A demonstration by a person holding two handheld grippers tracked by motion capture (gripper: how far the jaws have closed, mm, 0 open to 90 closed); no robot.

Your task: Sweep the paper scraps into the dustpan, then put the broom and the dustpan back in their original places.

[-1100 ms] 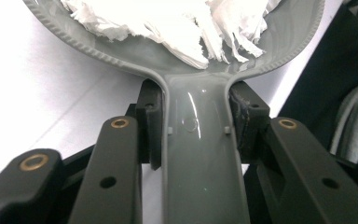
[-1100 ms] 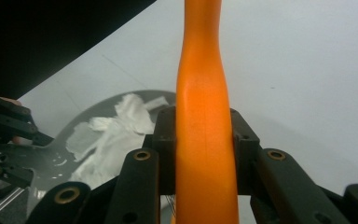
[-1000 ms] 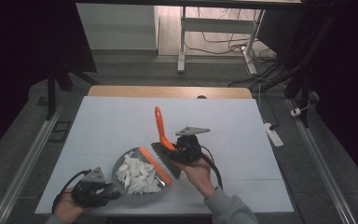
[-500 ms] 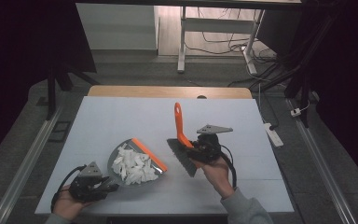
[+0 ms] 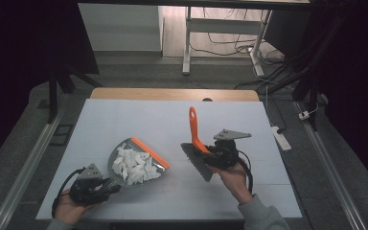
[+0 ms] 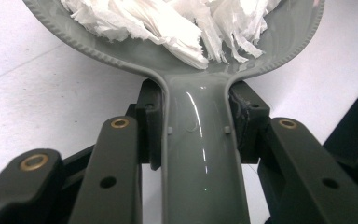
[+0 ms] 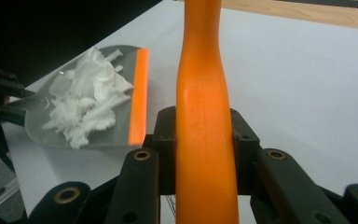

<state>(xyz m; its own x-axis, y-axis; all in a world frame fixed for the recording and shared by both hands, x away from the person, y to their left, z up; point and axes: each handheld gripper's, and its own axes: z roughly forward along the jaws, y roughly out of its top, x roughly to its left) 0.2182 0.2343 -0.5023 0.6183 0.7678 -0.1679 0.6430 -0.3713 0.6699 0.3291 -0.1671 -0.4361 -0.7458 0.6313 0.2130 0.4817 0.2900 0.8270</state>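
Observation:
A grey dustpan (image 5: pixel 136 160) with an orange lip lies at the front left of the white table (image 5: pixel 124 120), loaded with torn white paper scraps (image 5: pixel 134 165). My left gripper (image 5: pixel 106 187) is shut on the dustpan's handle (image 6: pixel 200 154); the scraps (image 6: pixel 177 23) fill the pan just beyond the jaws. To the right, my right gripper (image 5: pixel 210 154) is shut on the orange handle (image 7: pixel 205 116) of a hand brush (image 5: pixel 195 143), whose dark bristles (image 5: pixel 196 163) point down at the table. In the right gripper view the dustpan (image 7: pixel 98 116) sits off to the left.
A wooden strip (image 5: pixel 172 93) edges the table's far side. A white power strip (image 5: pixel 281 138) lies on the floor to the right. Metal desk legs (image 5: pixel 187 43) and cables stand beyond the table.
My right gripper carried the brush to the right, off the dustpan's lip and clear of it. The dustpan and left gripper stayed in place.

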